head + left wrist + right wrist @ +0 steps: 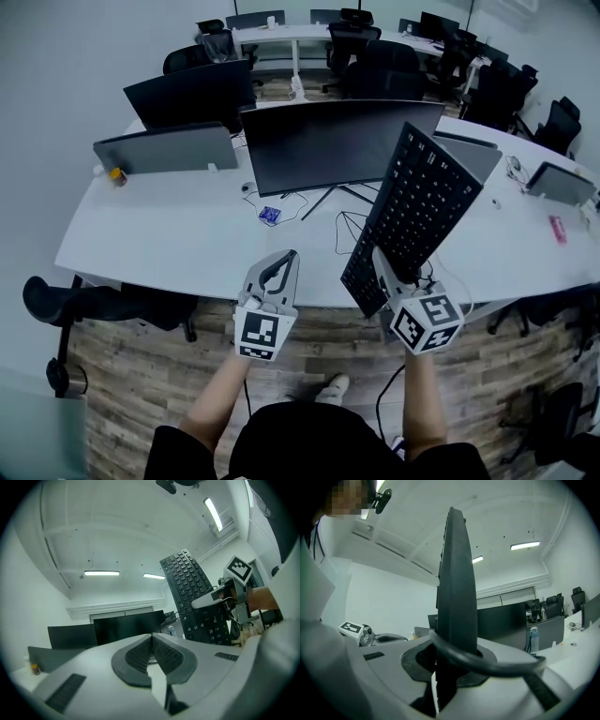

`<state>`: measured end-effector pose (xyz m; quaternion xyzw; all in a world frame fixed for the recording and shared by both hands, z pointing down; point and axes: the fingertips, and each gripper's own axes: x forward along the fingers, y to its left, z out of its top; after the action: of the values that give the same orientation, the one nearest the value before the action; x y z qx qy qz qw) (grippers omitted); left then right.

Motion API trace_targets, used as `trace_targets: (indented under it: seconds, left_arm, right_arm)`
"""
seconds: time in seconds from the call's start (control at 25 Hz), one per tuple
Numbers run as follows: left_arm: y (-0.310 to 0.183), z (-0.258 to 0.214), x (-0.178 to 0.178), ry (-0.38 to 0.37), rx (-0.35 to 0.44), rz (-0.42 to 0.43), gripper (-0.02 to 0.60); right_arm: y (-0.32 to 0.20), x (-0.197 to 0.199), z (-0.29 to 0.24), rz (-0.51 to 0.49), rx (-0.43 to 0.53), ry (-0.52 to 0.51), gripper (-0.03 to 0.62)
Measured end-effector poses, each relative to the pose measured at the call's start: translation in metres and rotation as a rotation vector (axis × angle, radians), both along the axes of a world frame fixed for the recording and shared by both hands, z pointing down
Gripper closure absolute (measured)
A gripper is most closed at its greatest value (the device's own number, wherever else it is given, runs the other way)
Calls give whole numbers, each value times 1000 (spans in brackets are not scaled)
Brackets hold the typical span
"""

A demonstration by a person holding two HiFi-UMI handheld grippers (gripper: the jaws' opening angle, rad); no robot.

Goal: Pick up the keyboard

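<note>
Keyboard (417, 211) tilts above desk (169, 234), edge in right claw (386, 267).

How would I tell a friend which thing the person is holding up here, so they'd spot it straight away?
Find the long white desk and the big dark monitor at its middle. Just right of that screen, over the desk's front edge, the right gripper holds up a black keyboard. It is the only thing off the desk, tilted steeply on end with its keys showing.
</note>
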<state>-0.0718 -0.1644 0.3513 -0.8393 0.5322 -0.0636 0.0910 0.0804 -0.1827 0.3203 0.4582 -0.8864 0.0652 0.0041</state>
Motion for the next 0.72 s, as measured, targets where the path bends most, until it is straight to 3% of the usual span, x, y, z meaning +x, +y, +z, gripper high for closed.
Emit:
trace_targets:
  seconds: [0.72]
  left_arm:
    - [77,1,-45,74,28,34,571]
  right_arm:
    - [85,-43,-6,19,51,5,517]
